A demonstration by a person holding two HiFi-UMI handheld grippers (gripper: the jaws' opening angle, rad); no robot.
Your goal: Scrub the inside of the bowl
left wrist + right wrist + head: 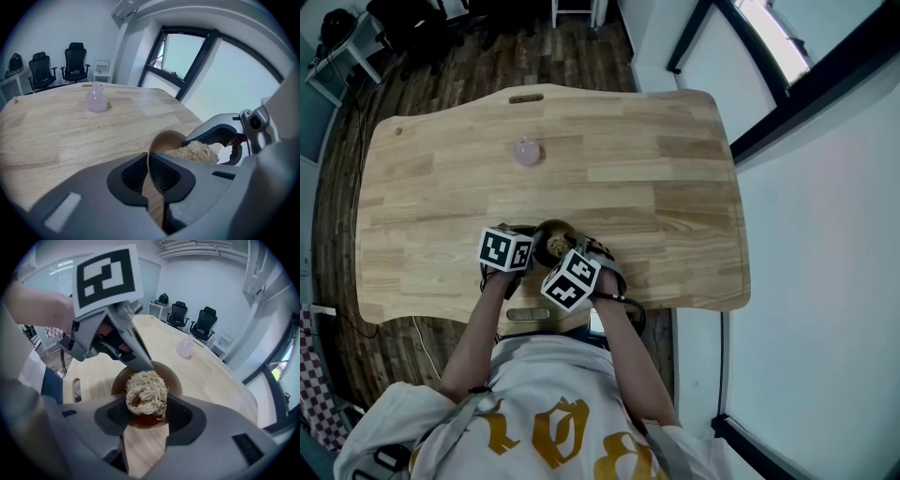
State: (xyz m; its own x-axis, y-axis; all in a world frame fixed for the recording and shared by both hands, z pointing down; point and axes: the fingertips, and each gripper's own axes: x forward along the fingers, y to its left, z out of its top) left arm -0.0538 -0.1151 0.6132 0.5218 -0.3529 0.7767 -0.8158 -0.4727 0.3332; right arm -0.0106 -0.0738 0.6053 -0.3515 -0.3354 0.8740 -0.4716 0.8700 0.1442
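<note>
Your left gripper (149, 174) is nipped narrow on the rim of the brown bowl (165, 139), w/ bowl at near edge of table (656, 169). Your right gripper (146, 420) clamps a fibre scrubber (146, 397) over bowl's inside. Pink bottle (527, 152) stands well behind.

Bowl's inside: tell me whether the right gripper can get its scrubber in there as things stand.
Probably yes. The left gripper pinches the bowl by one side of its rim, leaving the mouth open, and the right gripper holds the scrubber at that mouth.
</note>
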